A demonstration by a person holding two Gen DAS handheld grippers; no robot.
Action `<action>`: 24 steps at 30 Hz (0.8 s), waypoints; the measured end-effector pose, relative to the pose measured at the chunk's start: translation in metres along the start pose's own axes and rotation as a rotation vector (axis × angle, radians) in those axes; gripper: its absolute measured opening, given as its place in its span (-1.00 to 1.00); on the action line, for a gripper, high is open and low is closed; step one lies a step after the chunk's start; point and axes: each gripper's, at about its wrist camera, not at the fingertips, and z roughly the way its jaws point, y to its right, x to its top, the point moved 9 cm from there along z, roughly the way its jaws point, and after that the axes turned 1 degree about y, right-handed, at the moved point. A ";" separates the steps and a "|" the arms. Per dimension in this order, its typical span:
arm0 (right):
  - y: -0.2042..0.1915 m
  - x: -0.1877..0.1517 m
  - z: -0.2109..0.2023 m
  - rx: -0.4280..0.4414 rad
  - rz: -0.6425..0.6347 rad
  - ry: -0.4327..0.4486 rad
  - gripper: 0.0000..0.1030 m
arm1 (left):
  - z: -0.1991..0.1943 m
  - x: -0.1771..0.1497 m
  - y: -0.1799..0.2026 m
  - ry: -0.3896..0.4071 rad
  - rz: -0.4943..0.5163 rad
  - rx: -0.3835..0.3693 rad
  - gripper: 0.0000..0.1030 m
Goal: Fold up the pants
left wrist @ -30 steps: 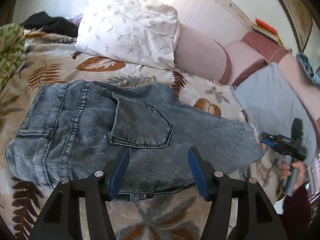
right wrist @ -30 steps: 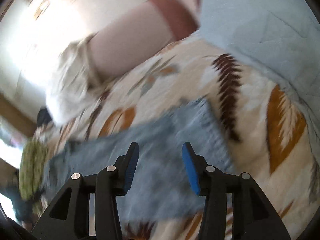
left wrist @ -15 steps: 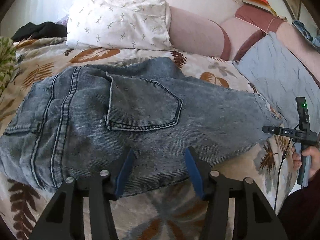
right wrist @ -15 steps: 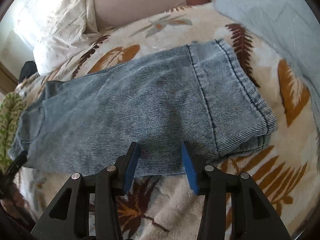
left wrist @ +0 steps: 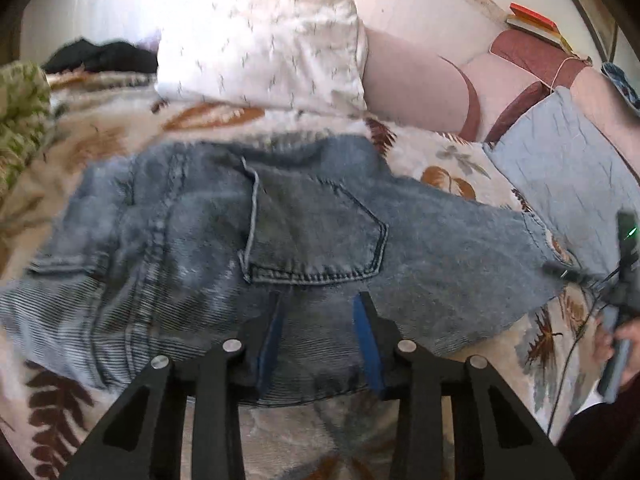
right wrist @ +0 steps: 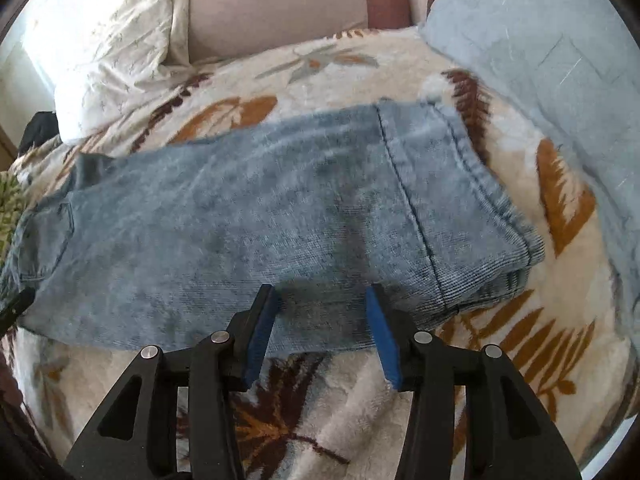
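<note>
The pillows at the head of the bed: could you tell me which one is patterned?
The white pillow on the left, sprigged; the pink bolster and blue pillow are plain.

Strong daylight floods in from behind the white pillow, bleaching its top and the wall above it to glare in both views, while the bed nearer the cameras sits in softer, even light. The jeans show motion blur, worst at their waistband end in the left wrist view and across the leg in the right wrist view. Fisheye curvature bends everything around the pillow, and black vignetting fills the corners.
</note>
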 end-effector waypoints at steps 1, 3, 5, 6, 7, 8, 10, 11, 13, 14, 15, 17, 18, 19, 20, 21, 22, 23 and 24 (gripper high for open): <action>-0.014 0.008 -0.008 0.063 -0.021 0.030 -0.10 | -0.001 0.002 0.001 0.008 -0.004 -0.009 -0.22; -0.048 0.026 -0.019 0.230 -0.040 0.041 -0.10 | -0.001 0.004 0.003 0.014 -0.013 -0.038 -0.22; -0.082 0.043 -0.019 0.374 -0.039 0.018 -0.10 | 0.003 0.005 0.007 0.006 0.001 -0.049 -0.22; -0.104 0.052 -0.013 0.437 -0.050 -0.012 -0.10 | 0.006 0.005 0.009 0.000 0.009 -0.054 -0.22; -0.117 0.057 -0.007 0.464 -0.058 -0.035 -0.10 | 0.008 0.005 0.011 -0.006 0.013 -0.060 -0.22; -0.134 0.064 -0.001 0.489 -0.072 -0.057 -0.10 | 0.011 0.005 0.012 -0.011 0.014 -0.065 -0.22; -0.167 0.080 0.011 0.538 -0.106 -0.081 -0.10 | 0.014 0.004 0.016 -0.019 0.021 -0.078 -0.22; -0.183 0.086 0.017 0.564 -0.117 -0.095 -0.10 | 0.015 0.004 0.017 -0.023 0.026 -0.084 -0.22; -0.208 0.099 0.031 0.574 -0.136 -0.114 -0.10 | 0.015 0.004 0.018 -0.031 0.026 -0.097 -0.22; -0.216 0.106 0.040 0.567 -0.145 -0.122 -0.10 | 0.015 0.004 0.017 -0.032 0.021 -0.104 -0.22; -0.227 0.115 0.050 0.569 -0.151 -0.136 -0.10 | 0.014 0.005 0.016 -0.034 0.015 -0.111 -0.22; -0.237 0.120 0.063 0.561 -0.157 -0.156 -0.10 | 0.013 0.006 0.013 -0.038 0.001 -0.126 -0.22; -0.242 0.124 0.071 0.556 -0.160 -0.172 -0.10 | 0.013 0.006 0.012 -0.037 -0.001 -0.128 -0.22; -0.245 0.126 0.078 0.551 -0.164 -0.185 -0.10 | 0.012 0.006 0.012 -0.036 -0.001 -0.125 -0.22; -0.249 0.128 0.086 0.541 -0.173 -0.195 -0.10 | 0.013 0.006 0.011 -0.036 0.000 -0.123 -0.22; -0.252 0.129 0.091 0.534 -0.178 -0.202 -0.10 | 0.013 0.006 0.011 -0.039 0.000 -0.124 -0.22; -0.254 0.129 0.095 0.530 -0.181 -0.211 -0.10 | 0.014 0.005 0.011 -0.044 -0.003 -0.127 -0.22; -0.256 0.129 0.099 0.528 -0.183 -0.221 -0.10 | 0.014 0.005 0.012 -0.046 -0.001 -0.127 -0.22; -0.259 0.129 0.103 0.524 -0.189 -0.230 -0.10 | 0.014 0.004 0.012 -0.047 0.002 -0.125 -0.22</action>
